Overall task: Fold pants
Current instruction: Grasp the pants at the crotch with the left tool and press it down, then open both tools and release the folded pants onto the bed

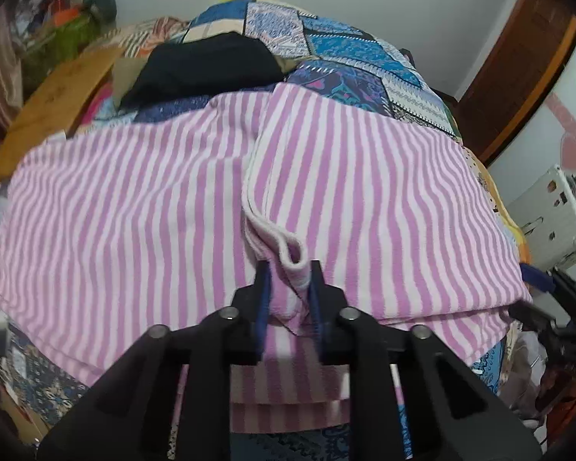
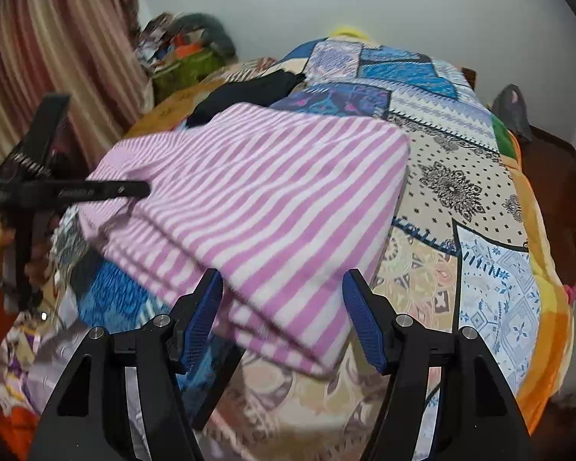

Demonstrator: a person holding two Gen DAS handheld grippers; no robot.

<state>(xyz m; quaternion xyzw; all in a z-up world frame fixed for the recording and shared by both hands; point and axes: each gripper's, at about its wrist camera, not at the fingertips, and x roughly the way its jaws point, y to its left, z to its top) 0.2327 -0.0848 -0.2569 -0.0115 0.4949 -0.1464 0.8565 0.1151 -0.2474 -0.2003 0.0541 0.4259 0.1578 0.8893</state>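
The pink-and-white striped pants point(image 1: 142, 199) lie folded in several layers on a patchwork bedspread point(image 1: 349, 57) and fill the middle of the left wrist view from edge to edge. In that view the left gripper point(image 1: 288, 288) sits at lower centre with its jaws drawn close together on a bunched fold of the pants' white-edged hem, the blue pads pressing the cloth from both sides. A loop of the hem stands up just above the fingertips. At the upper centre of the same frame a dark garment point(image 1: 207, 65) lies on the bedspread beyond the pants, and a wooden board point(image 1: 53, 107) shows at the upper left. A white machine point(image 1: 553, 223) sits at the right edge. In the right wrist view the pants point(image 2: 257, 192) stretch from the left middle toward the lower centre, their stacked edges visible along the near side. The right gripper point(image 2: 284, 307) is at the bottom of that frame with its jaws standing well apart; the near corner of the folded pants lies between the two blue pads, and neither pad presses on it. The left gripper point(image 2: 130, 190) appears at the left of this frame, its black fingers reaching onto the pants' far edge. A striped curtain point(image 2: 57, 50) hangs at the upper left, and the bedspread point(image 2: 460, 192) spreads out to the right.
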